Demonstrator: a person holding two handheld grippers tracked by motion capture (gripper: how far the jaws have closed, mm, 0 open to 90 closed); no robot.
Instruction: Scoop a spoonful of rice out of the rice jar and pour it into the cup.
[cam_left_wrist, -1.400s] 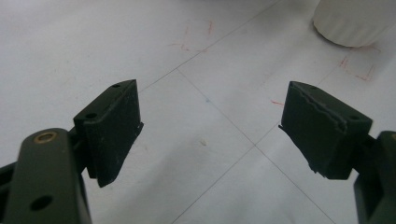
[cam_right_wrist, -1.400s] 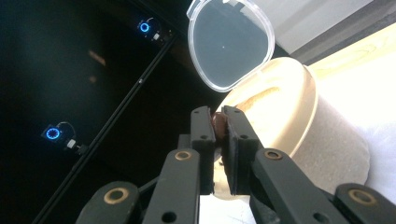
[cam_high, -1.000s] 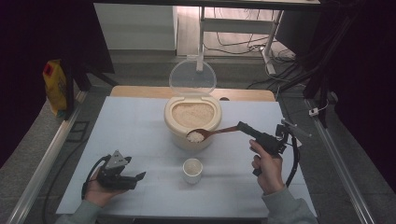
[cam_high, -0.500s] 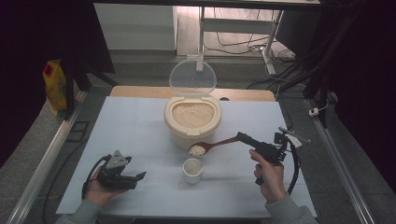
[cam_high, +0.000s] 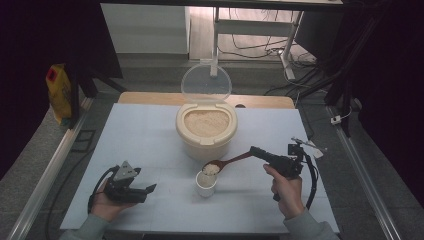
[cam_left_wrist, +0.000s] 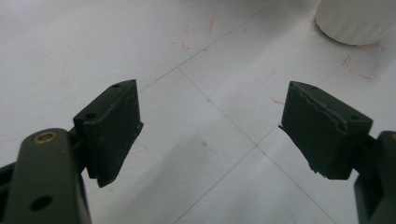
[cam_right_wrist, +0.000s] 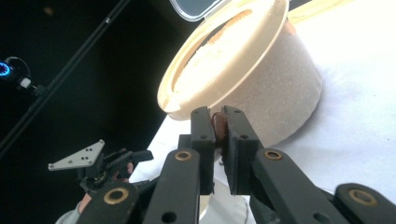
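My right hand (cam_high: 286, 187) reaches forward from the near right of the pale table (cam_high: 140, 135), its black right gripper (cam_high: 257, 151) pinching the handle of a brown wooden spoon (cam_high: 231, 161); the spoon's bowl, heaped with white rice, hangs just over a small white cup (cam_high: 206, 183) in front of the round beige rice container (cam_high: 206, 130), whose clear lid (cam_high: 206, 83) stands open behind it; the right gripper view shows the jaws pressed on the brown handle (cam_right_wrist: 218, 125), the container's grainy wall close beyond; my left hand (cam_high: 107, 205) rests at the near left, left gripper (cam_high: 150, 188) pointing toward the cup; its own view shows the jaws spread wide over bare table, the cup's ribbed base (cam_left_wrist: 357, 21) at the top corner.
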